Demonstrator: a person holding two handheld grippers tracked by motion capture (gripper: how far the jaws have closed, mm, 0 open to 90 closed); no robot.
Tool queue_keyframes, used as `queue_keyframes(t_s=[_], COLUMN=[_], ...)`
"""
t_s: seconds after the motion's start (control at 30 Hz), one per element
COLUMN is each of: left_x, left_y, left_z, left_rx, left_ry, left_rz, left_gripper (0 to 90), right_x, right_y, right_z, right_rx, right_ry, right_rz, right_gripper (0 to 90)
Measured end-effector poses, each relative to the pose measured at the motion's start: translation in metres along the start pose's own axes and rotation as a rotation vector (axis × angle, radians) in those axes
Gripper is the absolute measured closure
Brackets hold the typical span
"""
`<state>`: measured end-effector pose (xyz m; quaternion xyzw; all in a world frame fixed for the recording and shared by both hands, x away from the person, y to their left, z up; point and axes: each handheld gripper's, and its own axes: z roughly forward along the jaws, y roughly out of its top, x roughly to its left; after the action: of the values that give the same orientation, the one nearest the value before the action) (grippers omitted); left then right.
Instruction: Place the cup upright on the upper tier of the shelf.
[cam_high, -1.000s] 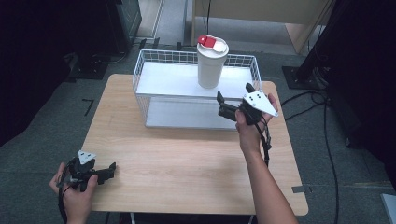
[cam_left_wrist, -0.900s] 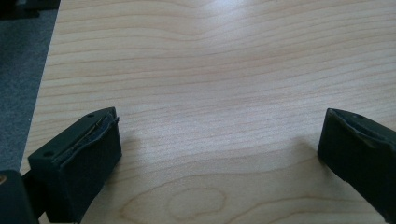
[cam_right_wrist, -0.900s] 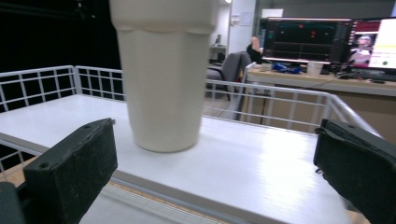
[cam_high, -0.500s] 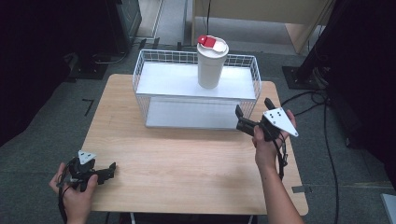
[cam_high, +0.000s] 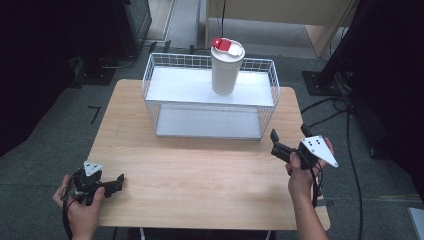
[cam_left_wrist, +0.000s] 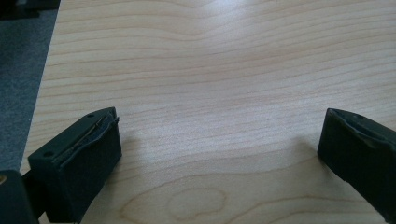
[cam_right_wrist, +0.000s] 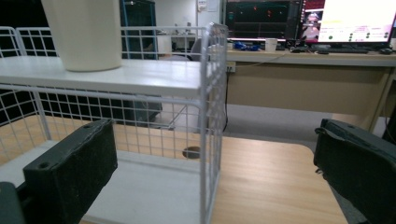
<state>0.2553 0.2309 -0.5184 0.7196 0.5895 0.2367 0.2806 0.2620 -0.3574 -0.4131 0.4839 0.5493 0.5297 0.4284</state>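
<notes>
The cup (cam_high: 227, 67) stands upright on the top shelf of the white wire rack (cam_high: 150, 87), near its far edge and a little right of centre, with a white lid and a red tab on top; in the right gripper view its pale body (cam_right_wrist: 84, 32) rises off the shelf to the upper left. The right gripper (cam_high: 287, 142) hangs over the table (cam_high: 200, 175) near its right edge, off the rack's near right corner and well apart from the cup, jaws spread wide and holding nothing. The left gripper (cam_high: 112, 184) rests low at the near left corner of the table, its jaws likewise spread over bare wood, as the left gripper view shows (cam_left_wrist: 215, 154). Judging by this, the placing looks done and the step in hand is the retreat: the cup sits steady, with nothing touching it. If more is wanted, the next move would call for the right gripper to rise and travel back over the rack's wire rim before closing on the cup. Compared with 1 s ago, the right gripper has drawn away from the rack's front right corner, towards the person and to the right; the cup, the rack and the left gripper have not moved.
</notes>
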Motion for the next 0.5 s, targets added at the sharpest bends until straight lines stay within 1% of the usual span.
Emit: queue_keyframes(t_s=[0.13,0.17,0.2,0.5], left_x=[0.000,0.000,0.000,0.000], left_y=[0.000,0.000,0.000,0.000], left_z=[0.000,0.000,0.000,0.000], left_rx=[-0.002,0.000,-0.001,-0.001], left_ry=[0.000,0.000,0.001,0.000], left_rz=[-0.003,0.000,0.001,-0.001], left_gripper=[0.0,0.0,0.0,0.0], right_x=[-0.012,-0.015,-0.017,-0.038], right_y=[-0.010,-0.013,-0.016,-0.040], right_z=[-0.010,-0.013,-0.015,-0.033], right_rx=[0.014,0.020,0.028,0.078], right_ry=[-0.019,-0.028,-0.031,-0.073], right_rz=[-0.002,0.005,0.011,0.012], right_gripper=[0.0,0.0,0.0,0.0])
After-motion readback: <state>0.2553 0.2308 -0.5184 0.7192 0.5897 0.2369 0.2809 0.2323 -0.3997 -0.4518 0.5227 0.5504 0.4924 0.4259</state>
